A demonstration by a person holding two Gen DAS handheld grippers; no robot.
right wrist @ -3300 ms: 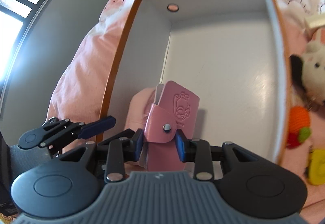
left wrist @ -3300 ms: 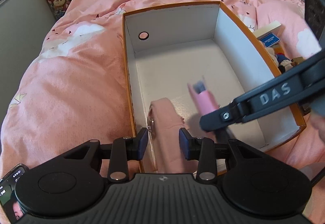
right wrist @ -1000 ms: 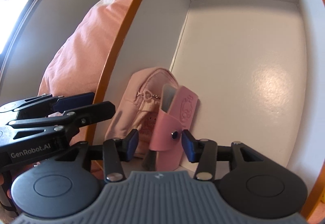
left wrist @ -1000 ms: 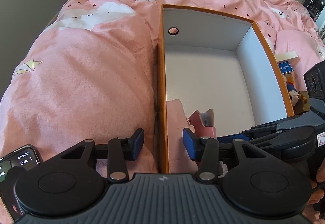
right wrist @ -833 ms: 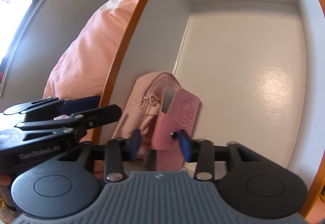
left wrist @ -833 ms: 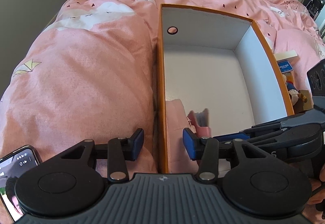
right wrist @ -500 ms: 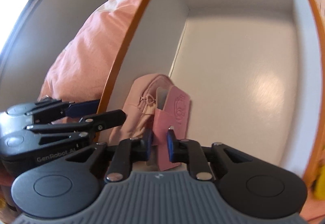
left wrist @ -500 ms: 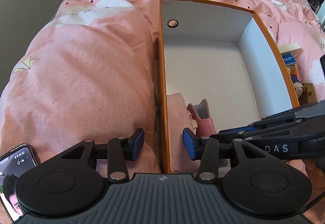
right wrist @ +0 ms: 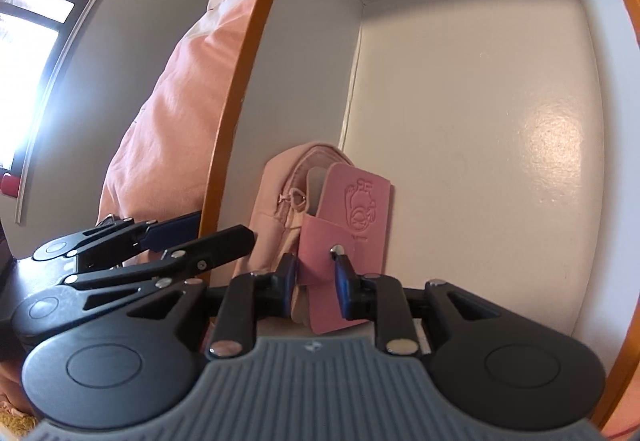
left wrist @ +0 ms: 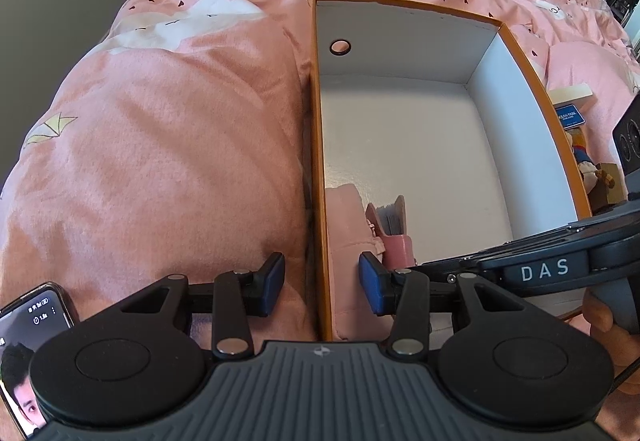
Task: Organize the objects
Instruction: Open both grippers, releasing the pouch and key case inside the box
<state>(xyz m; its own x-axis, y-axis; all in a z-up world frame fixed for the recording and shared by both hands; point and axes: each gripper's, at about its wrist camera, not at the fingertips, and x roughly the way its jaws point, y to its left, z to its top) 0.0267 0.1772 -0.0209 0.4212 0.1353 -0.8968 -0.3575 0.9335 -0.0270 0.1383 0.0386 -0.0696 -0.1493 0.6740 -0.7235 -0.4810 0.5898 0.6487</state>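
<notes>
Narrowed since 1 second ago, the right tool is opening again around the pink card holder; the left tool straddles the box wall, half open, gripping nothing.

The left gripper points steeply down with its two blue fingers held apart, and nothing is pinched between them. The right gripper points down too, less steeply. Its jaws are close together and are opening a little, with a thin pink flap between the fingers. A bit of the hand that holds the right gripper shows behind it, and the two tools sit close side by side
</notes>
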